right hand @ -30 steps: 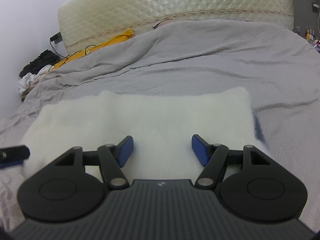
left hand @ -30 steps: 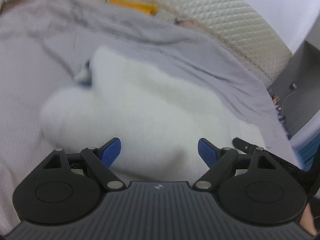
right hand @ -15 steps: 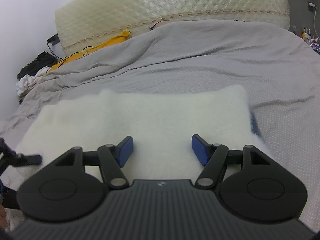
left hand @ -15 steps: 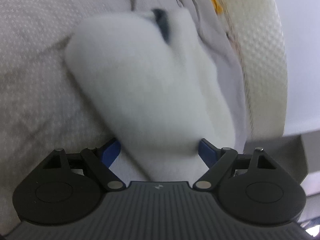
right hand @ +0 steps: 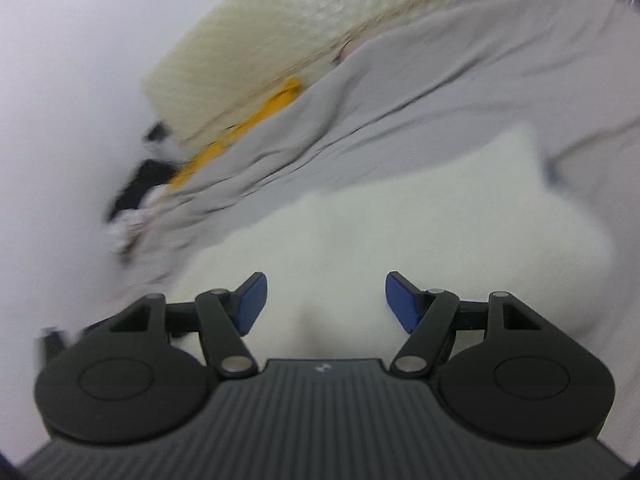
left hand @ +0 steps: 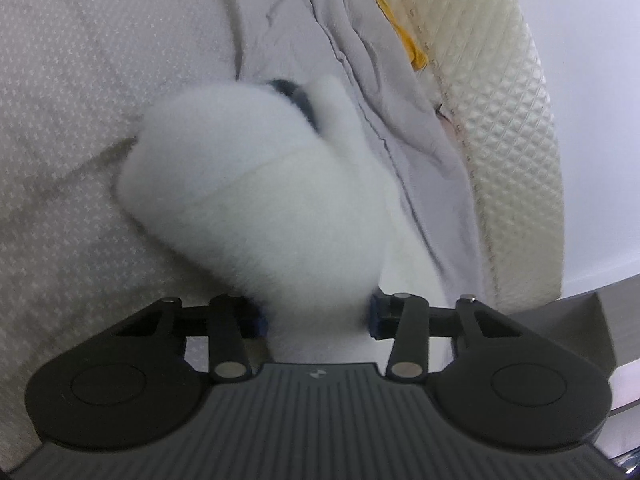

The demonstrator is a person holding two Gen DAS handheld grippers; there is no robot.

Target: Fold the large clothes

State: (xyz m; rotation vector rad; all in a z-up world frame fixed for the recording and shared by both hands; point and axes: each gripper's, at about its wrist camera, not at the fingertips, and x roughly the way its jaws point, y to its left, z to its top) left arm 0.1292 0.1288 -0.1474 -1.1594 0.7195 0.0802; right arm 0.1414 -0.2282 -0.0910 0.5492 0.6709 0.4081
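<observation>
So the left gripper (left hand: 316, 314) has just been closing, and in the left wrist view its blue pads (left hand: 376, 312) are now pinched onto the near end of the white fleece garment (left hand: 256, 200), with the fluffy fabric bunched up between them and rising as a rounded fold through the middle of the frame. A bit of dark blue trim (left hand: 294, 92) peeks out at the top of that fold. Under it all is the grey bedspread (left hand: 80, 120), and the quilted cream headboard (left hand: 516, 120) curves down the right side with a strip of yellow cloth (left hand: 404, 32) next to it. The right wrist view is pretty blurry, but the right gripper (right hand: 323, 302) sits with its jaws well apart and nothing between them, hovering over the white fleece spread across the lower middle and right of the frame.
</observation>
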